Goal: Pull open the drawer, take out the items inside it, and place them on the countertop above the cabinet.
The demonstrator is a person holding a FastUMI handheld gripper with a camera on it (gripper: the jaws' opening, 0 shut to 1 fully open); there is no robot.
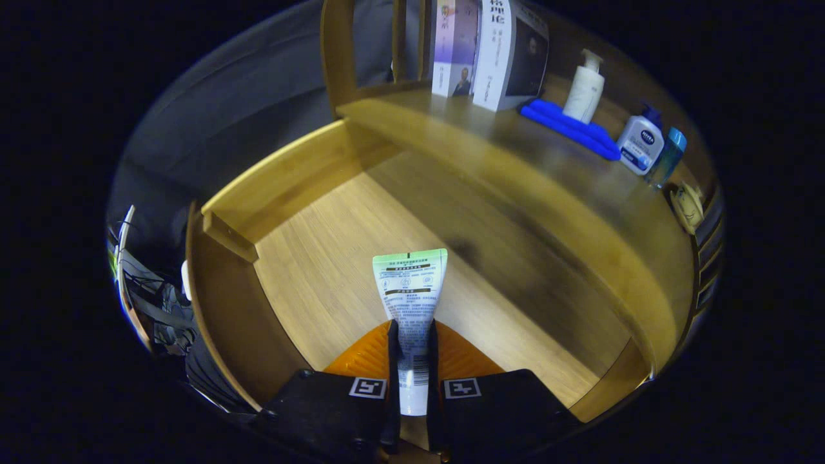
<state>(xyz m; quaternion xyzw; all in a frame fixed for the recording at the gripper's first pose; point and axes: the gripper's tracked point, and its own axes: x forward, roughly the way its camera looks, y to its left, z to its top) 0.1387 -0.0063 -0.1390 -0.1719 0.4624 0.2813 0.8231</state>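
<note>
gripper clamped on the tube – both fingers pressing its sides, held above the open drawer. likely light and soft-walled; a hard squeeze could dent it or push paste toward the cap. slick plastic skin, so may slip if the grip loosens. hold sits on the lower body, near the barcode; probably best kept there, where the tube is fuller and rounder, not at the thin flat seam. long axis running 6 to 12 o'clock, in line with the fingers; flat crimped end pointing to 12, far from the fingers, cap end hidden between them at 6. countertop lying toward 1 o'clock beyond the drawer, carrying 2 books, a blue cloth, a pump bottle and 2 smaller bottles – bare wood nearer its front edge looks like a fair landing spot.
</note>
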